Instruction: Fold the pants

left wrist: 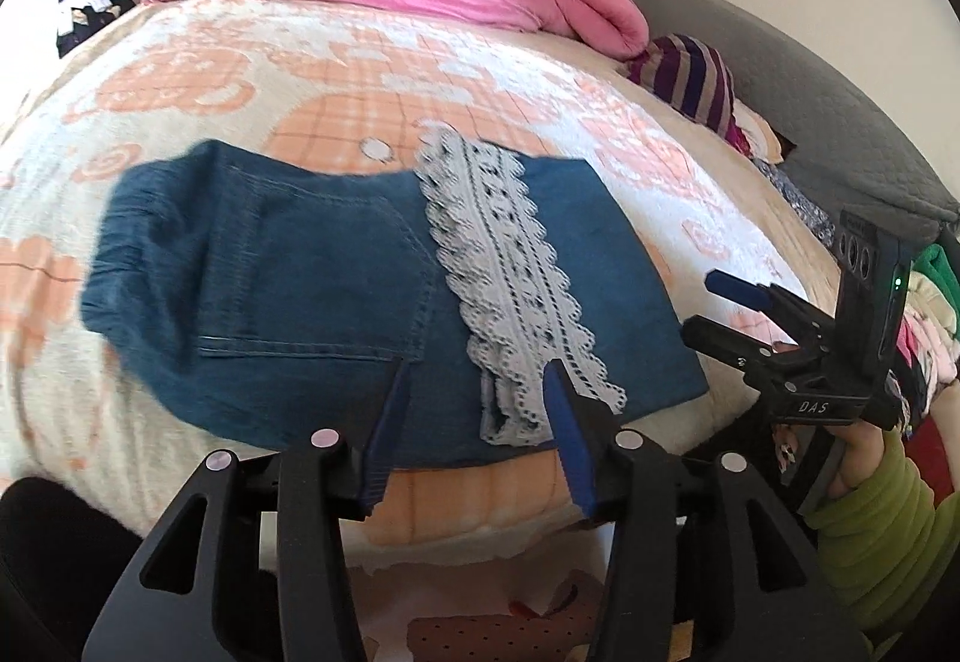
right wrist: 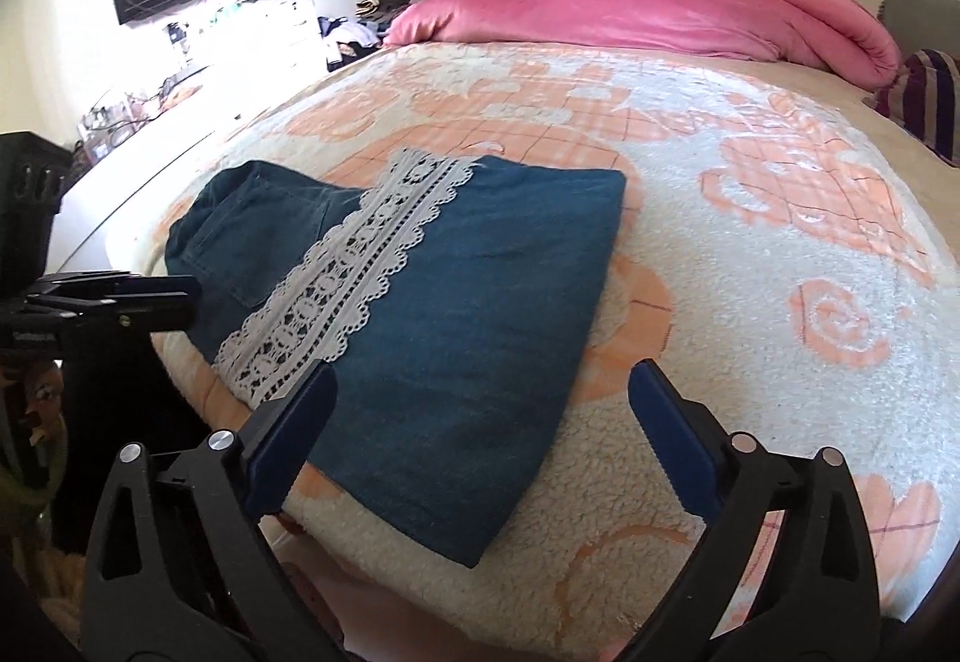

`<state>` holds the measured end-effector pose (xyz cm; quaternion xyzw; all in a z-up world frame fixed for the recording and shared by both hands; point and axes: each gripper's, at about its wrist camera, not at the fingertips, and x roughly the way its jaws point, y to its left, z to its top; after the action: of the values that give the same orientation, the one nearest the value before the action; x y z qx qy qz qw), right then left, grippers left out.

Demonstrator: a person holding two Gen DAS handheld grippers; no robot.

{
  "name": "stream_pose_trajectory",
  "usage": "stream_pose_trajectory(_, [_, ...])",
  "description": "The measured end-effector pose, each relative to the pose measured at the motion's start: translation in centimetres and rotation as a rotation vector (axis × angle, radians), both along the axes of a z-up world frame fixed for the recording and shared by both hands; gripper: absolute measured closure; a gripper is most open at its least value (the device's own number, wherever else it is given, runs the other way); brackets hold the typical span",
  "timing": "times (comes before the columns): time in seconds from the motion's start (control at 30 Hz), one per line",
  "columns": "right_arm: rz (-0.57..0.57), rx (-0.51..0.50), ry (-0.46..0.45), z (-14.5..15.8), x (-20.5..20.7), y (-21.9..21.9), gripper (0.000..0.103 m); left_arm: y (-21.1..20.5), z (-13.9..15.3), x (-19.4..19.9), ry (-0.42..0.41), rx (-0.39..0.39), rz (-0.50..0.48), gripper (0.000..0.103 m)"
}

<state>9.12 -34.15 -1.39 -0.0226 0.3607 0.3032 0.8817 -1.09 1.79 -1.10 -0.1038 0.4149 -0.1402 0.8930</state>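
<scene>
Nearest to you, your left tool is released, its blue fingers apart just above the near edge of the pants, gripping nothing. Your right tool is released too, spread wide over the near right corner of the pants. The pants lie folded on the bed, near its front edge, with a white lace band across them. A pink quilt lies at the far side.

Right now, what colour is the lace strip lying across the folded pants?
White lace strip on dark blue denim pants; the right wrist view shows it best.
</scene>
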Motion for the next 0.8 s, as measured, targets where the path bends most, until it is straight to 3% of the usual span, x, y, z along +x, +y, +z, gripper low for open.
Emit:
stream_pose_trajectory(0.13, [-0.015,0.003,-0.009,0.5,0.0,-0.2,0.009,1.3,0.7,-0.6,-0.018,0.016,0.034,0.055])
stream_pose_trajectory(0.17, [-0.018,0.001,-0.013,0.7,-0.1,-0.2,0.009,1.7,1.0,-0.8,-0.025,0.025,0.047,0.044])
stream_pose_trajectory(0.53, [0.006,0.012,-0.012,2.2,0.1,1.3,0.009,6.7,1.6,-1.8,-0.048,0.002,0.167,0.044])
stream_pose_trajectory(0.8, [0.132,0.058,0.022,4.2,0.8,6.1,0.009,10.3,0.1,-1.7,-0.025,-0.057,0.262,0.044])
